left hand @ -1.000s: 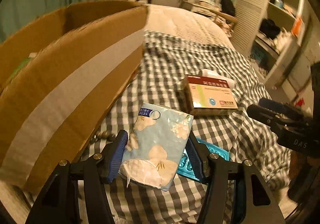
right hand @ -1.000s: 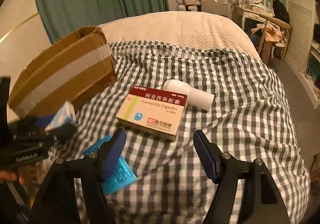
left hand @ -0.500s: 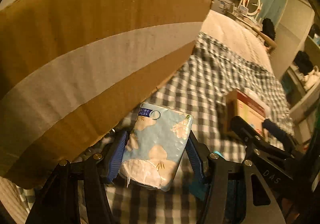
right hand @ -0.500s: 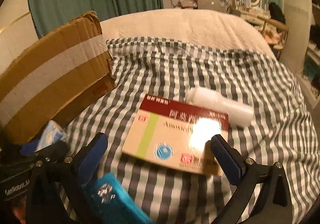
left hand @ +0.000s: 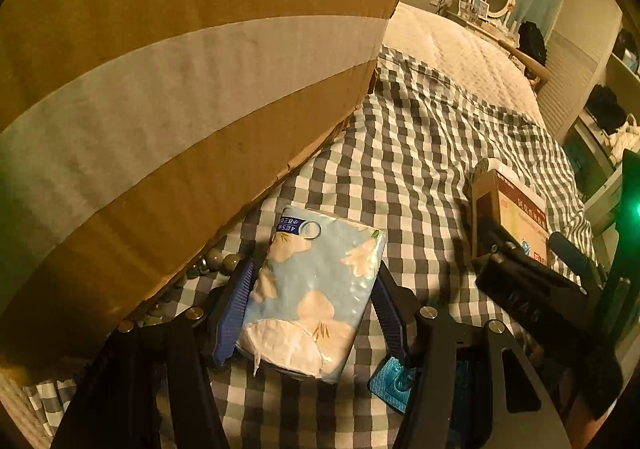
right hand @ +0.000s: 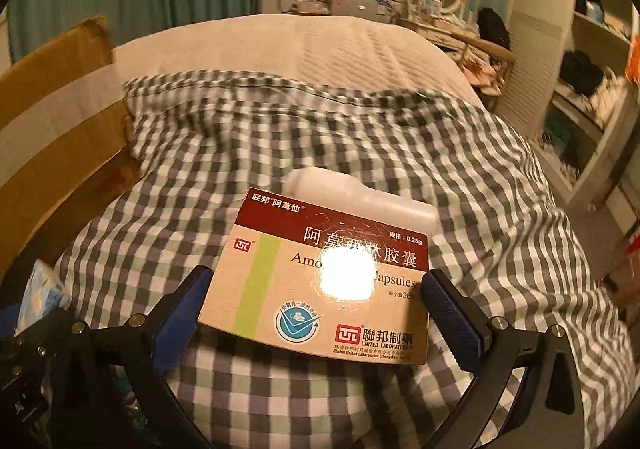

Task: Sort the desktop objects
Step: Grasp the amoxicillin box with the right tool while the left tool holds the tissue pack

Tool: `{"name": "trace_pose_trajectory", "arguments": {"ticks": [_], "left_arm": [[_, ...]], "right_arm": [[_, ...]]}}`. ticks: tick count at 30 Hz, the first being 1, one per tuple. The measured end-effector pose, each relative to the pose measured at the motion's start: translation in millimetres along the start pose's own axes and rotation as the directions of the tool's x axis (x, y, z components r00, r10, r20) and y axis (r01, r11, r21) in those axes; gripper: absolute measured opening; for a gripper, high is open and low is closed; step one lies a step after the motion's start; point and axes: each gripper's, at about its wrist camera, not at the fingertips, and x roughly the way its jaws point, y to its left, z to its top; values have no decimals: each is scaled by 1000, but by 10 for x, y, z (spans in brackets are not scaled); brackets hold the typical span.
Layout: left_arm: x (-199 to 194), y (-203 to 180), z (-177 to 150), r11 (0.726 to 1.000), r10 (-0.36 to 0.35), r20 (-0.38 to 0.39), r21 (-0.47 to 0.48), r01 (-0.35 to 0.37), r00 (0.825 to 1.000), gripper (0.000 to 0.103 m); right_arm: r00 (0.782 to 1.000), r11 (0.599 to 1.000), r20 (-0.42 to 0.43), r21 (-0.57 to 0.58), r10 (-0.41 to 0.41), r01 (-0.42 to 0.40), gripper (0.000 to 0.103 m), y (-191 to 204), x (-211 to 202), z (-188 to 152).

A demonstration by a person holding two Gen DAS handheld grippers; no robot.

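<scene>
Left gripper (left hand: 312,305): jaws closed on tissue pack (left hand: 316,289), held above checked bedspread (left hand: 420,153), just beside cardboard box (left hand: 180,89) wall. Right gripper (right hand: 316,301): jaws wide, straddling medicine carton (right hand: 320,281) lying on the bed against white bottle (right hand: 360,197); contact not certain. Step judged: pack bound for box, carton pickup pending. Next: lift pack over rim, release; close on carton.

The right gripper (right hand: 316,313) has closed in around the medicine box (right hand: 324,281).
</scene>
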Motion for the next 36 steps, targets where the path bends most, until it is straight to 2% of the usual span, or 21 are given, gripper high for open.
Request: {"name": "trace_pose_trajectory", "arguments": {"ticks": [2,6,8,10,11,13,14,15,17,18,19,20,22,26,27,29,30,31,32,33,36], "left_arm": [[-4,15,-10,1000,-6,-2,-7,6,1000,60],[-22,33,7,1000,-17,-3,-10,17,1000,60],[-28,39,7,1000,-25,-8,-13,24,1000,59],[-29,48,4,1000,-27,-9,-16,27,1000,60],[-26,51,2,999,-29,-9,-16,28,1000,60],[-26,52,3,999,-28,-10,-15,28,1000,60],[-33,53,4,999,-30,-8,-16,30,1000,60],[-41,51,4,999,-36,-4,-16,36,999,60],[-49,37,4,999,-36,-3,-10,36,999,60],[-47,27,-1,999,-32,-3,-3,32,999,60],[-44,22,-6,1000,-29,-2,2,29,1000,60],[-36,17,-11,1000,-26,-2,6,26,1000,60],[-31,6,-23,1000,-22,-4,13,22,1000,60],[-22,-4,-22,1000,-17,-3,22,17,1000,60],[-17,-2,-22,1000,-16,-2,22,16,1000,60],[-12,10,-19,1000,-15,-1,19,15,1000,60],[-9,19,-16,1000,-11,-1,17,11,1000,60],[-4,31,-13,1000,1,-1,17,-1,1000,60],[2,46,-11,1000,3,-2,17,-3,1000,60],[12,64,-8,1000,2,-5,14,-2,1000,60],[34,72,0,1000,7,-8,17,-7,1000,60]], "right_arm": [[1000,1000,-14,5,14,-14,103,-23,-25,4],[985,983,14,50,175,-175,102,-152,-220,116],[979,977,34,68,199,-201,103,-287,-286,187],[975,960,-5,175,221,-217,103,-572,-175,203],[957,924,-30,271,288,-270,103,-757,-49,149],[921,844,-70,431,384,-319,103,-1016,200,-12],[905,818,-74,464,418,-340,103,-1070,277,-70],[898,813,-70,461,434,-357,103,-1081,309,-89],[896,836,-89,409,436,-366,102,-994,299,-42],[887,832,-82,395,454,-389,92,-955,278,-29],[872,819,-75,392,483,-420,72,-924,275,-22],[853,803,-82,395,515,-446,69,-881,277,-18],[812,770,-88,391,577,-505,52,-795,283,-7],[749,699,-64,417,660,-581,41,-686,244,20],[720,665,-45,428,692,-612,37,-664,226,31],[647,583,-7,441,762,-682,35,-609,203,44],[594,523,23,448,804,-725,35,-569,192,49],[561,487,38,448,827,-749,35,-531,192,54],[540,473,28,447,841,-759,35,-489,205,54],[531,480,-8,439,847,-759,35,-384,216,39],[544,522,-73,413,836,-747,36,-127,232,-31]]}}
